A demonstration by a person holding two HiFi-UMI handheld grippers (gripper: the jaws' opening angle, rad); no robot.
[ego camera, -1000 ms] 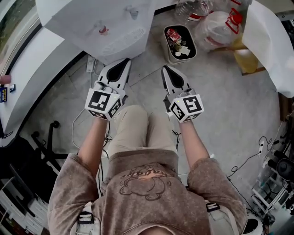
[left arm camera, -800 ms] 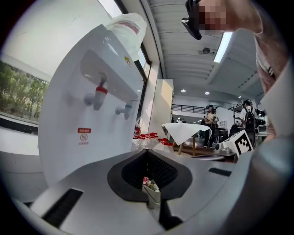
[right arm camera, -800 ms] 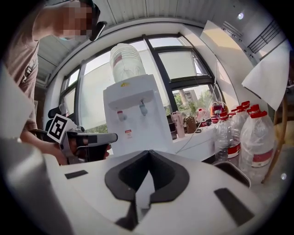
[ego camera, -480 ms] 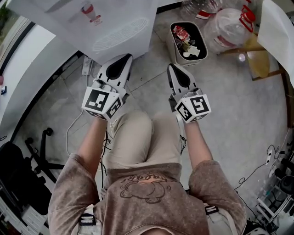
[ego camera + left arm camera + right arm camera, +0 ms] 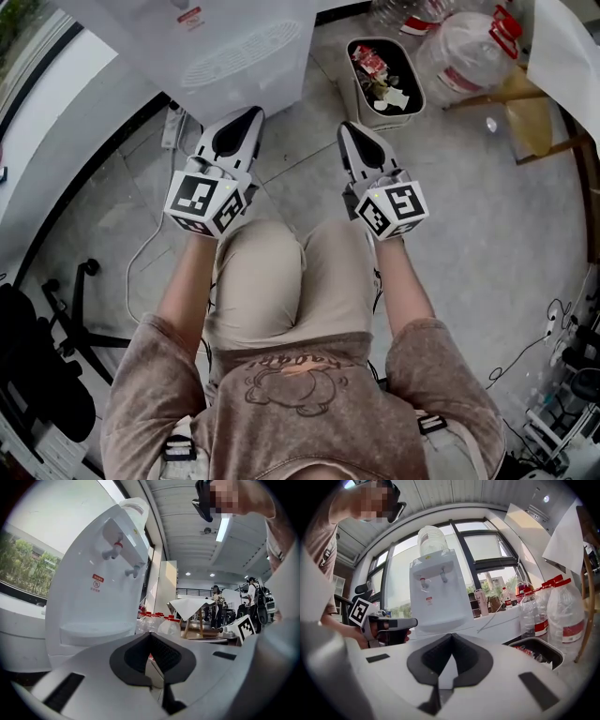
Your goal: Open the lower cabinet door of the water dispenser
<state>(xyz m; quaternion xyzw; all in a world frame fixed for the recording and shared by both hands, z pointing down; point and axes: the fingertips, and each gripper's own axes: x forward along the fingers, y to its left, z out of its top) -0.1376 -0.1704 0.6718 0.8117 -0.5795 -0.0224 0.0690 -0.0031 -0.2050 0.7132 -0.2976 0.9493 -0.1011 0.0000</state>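
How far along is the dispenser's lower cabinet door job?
Done: nothing visible. The left tongs and right tongs are both shut and empty. They are held short of the water dispenser and touch nothing. In hand: only the approach. Left: reach the lower door, which no view shows clearly, then likely catch it and pull it open.

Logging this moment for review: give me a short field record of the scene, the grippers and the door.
water dispenser: white, ahead of both grippers, touched by neither
left gripper: jaws together, empty
right gripper: jaws together, empty
lower cabinet door: hidden in every view
waste bin: right of dispenser, rubbish inside
water bottles: on floor beside bin
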